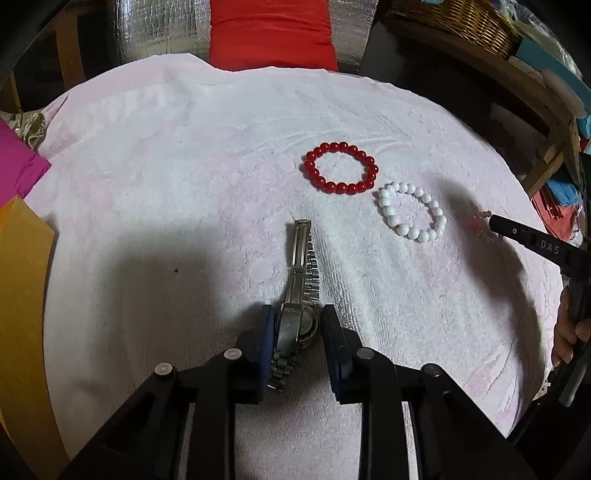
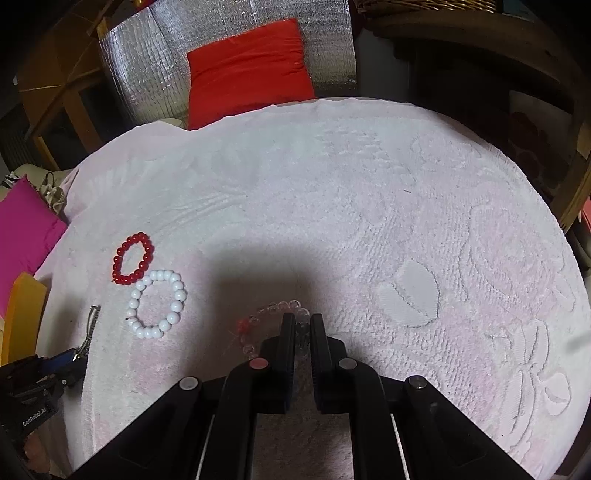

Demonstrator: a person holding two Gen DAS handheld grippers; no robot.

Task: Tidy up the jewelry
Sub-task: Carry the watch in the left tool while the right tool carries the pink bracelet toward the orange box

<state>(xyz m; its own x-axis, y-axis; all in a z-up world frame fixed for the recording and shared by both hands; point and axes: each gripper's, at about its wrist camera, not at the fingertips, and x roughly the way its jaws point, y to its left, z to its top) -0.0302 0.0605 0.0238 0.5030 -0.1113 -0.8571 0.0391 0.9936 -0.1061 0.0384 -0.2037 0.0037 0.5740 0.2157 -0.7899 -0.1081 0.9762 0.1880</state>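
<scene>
A silver metal watch [image 1: 300, 280] lies on the pale pink towel [image 1: 184, 184], its case between the blue pads of my left gripper [image 1: 297, 315], which is shut on it. A red bead bracelet [image 1: 340, 168] and a white bead bracelet [image 1: 410, 211] lie side by side beyond it; both also show in the right wrist view, the red bracelet [image 2: 133, 258] and the white bracelet [image 2: 157, 304]. My right gripper [image 2: 303, 319] is shut on a clear bead bracelet [image 2: 275, 314] with a red tassel, low over the towel [image 2: 369, 203].
A red cushion [image 2: 247, 70] and silver foil sheet [image 2: 155, 62] stand behind the towel. A magenta cushion [image 2: 22, 236] and a yellow board [image 1: 22, 295] lie at the left. A wicker basket [image 1: 461, 22] and wooden furniture are at the far right.
</scene>
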